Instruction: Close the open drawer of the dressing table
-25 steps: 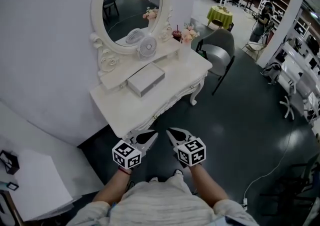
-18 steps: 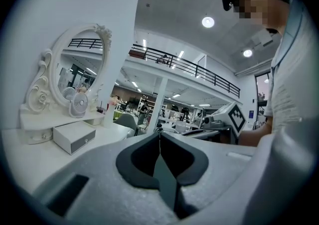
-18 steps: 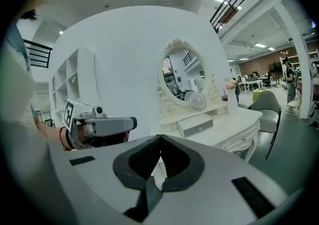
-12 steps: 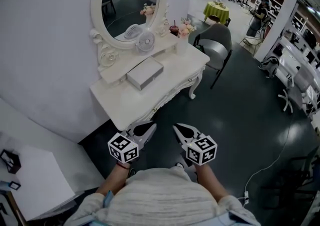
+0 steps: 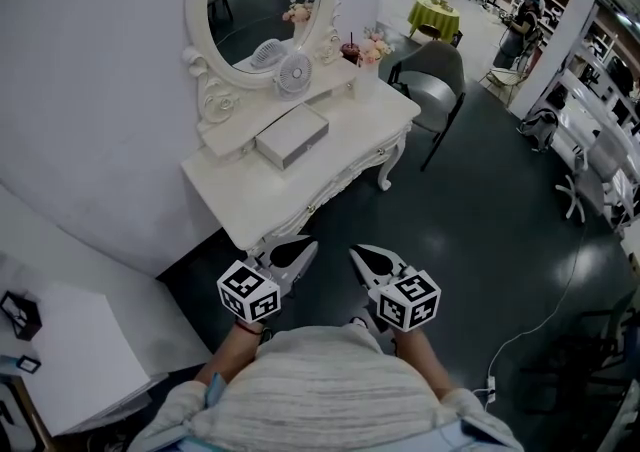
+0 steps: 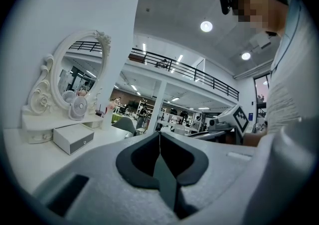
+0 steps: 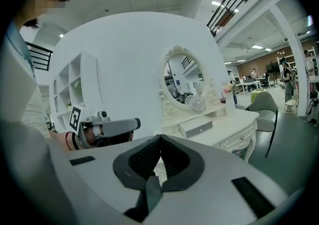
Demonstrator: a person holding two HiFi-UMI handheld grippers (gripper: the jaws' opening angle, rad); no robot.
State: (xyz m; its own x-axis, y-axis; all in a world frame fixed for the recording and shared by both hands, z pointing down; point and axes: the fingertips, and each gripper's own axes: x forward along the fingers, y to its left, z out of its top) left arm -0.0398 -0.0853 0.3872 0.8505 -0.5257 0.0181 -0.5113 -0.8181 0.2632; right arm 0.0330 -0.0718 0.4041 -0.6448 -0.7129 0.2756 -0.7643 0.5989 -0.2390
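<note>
The white dressing table [image 5: 330, 155] stands against the wall with an oval mirror [image 5: 258, 2] above it. A small drawer [image 5: 290, 137] sticks out from the raised shelf under the mirror; the same drawer [image 6: 73, 138] shows a knob on its front, and it is the drawer [image 7: 198, 127] in the right gripper view. My left gripper [image 5: 300, 248] and right gripper [image 5: 362, 256] hover side by side in front of the table's near corner, apart from it. The left gripper [image 6: 159, 133] and right gripper [image 7: 160, 137] are both shut and empty.
A small white fan [image 5: 293, 75], a vase of flowers [image 5: 375, 48] and a dark cup [image 5: 351, 48] stand on the shelf. A grey chair [image 5: 440, 90] sits at the table's far end. A low white surface [image 5: 60, 360] lies at the left; a cable [image 5: 540, 340] crosses the dark floor.
Both grippers have shifted a little, the right one to the right, and the table's near corner sits slightly farther from them. Both stay shut.
</note>
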